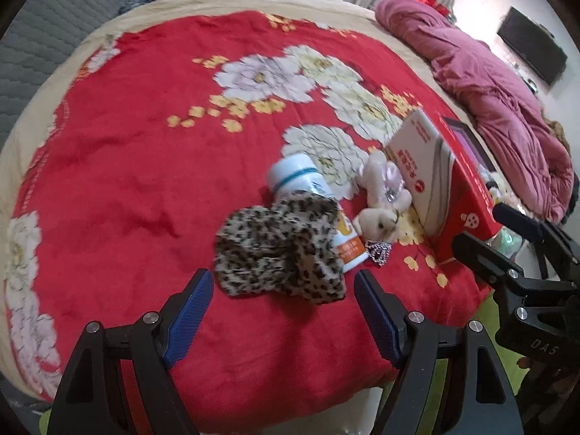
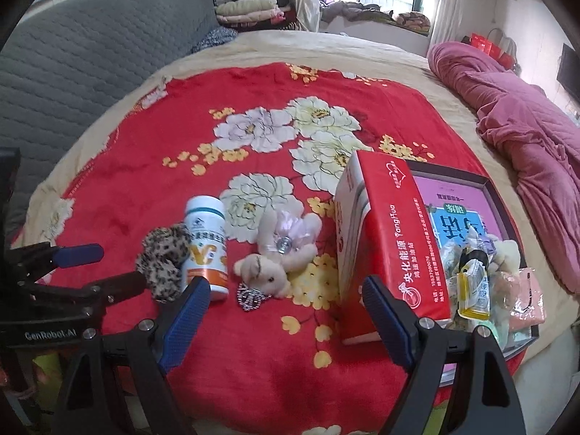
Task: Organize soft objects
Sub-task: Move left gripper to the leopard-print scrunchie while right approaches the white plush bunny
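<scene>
A leopard-print soft item (image 1: 279, 250) lies on the red floral blanket (image 1: 145, 145), just ahead of my open, empty left gripper (image 1: 281, 282). It also shows in the right wrist view (image 2: 163, 261). A pale plush toy (image 1: 384, 195) lies to its right, also seen in the right wrist view (image 2: 279, 253). My right gripper (image 2: 286, 293) is open and empty, hovering near the plush toy and a sequined piece (image 2: 250, 297). The left gripper (image 2: 90, 268) appears at the left of the right wrist view.
A white pill bottle (image 2: 206, 246) lies beside the leopard item. A red tissue box (image 2: 384, 239) stands on edge next to an open tray (image 2: 485, 185) holding packets and soft things. A pink quilt (image 2: 525, 119) lies at the right. A grey headboard (image 2: 72, 72) is at the left.
</scene>
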`<state>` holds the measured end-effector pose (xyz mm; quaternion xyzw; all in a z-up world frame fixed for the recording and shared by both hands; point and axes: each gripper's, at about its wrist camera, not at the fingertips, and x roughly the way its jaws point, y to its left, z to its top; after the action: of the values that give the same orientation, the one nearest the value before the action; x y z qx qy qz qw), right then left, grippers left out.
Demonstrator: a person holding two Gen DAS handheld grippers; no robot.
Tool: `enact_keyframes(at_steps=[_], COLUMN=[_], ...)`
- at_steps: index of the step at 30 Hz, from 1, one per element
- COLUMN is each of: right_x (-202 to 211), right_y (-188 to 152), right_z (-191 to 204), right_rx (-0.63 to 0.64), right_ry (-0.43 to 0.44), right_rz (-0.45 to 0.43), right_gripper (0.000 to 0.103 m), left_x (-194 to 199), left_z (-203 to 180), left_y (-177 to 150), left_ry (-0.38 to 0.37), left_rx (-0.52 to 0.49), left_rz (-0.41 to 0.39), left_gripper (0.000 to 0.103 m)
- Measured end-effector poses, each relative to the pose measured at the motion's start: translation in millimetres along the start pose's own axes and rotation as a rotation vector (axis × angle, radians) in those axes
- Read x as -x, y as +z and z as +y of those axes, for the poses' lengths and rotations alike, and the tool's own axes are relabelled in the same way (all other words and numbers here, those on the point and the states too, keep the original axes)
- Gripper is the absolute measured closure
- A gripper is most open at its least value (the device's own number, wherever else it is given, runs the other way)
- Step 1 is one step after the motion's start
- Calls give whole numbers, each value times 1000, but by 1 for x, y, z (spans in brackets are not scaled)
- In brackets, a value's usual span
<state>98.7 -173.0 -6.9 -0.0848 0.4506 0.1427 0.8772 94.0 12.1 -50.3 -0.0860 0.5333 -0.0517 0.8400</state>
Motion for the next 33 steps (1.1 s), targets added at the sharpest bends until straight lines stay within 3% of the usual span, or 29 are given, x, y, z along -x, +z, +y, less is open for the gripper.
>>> enact_keyframes(at_steps=[12, 20, 26, 33], right_x=[-24, -64, -75, -105], right_y=[4, 8, 22, 37], right_z=[13, 32, 24, 16], right_rx=[55, 138, 46, -107], right_ry=[-45, -143, -146, -177], right_rz=[48, 143, 143, 217], right_gripper=[18, 18, 18, 18], left_x=[-43, -55, -61, -66], left_z=[41, 49, 51, 47], left_y=[9, 11, 13, 16], left_ry=[46, 3, -16, -17], left_rx=[109, 108, 107, 75], left_rz=[58, 56, 50, 41], left_gripper=[22, 22, 22, 21])
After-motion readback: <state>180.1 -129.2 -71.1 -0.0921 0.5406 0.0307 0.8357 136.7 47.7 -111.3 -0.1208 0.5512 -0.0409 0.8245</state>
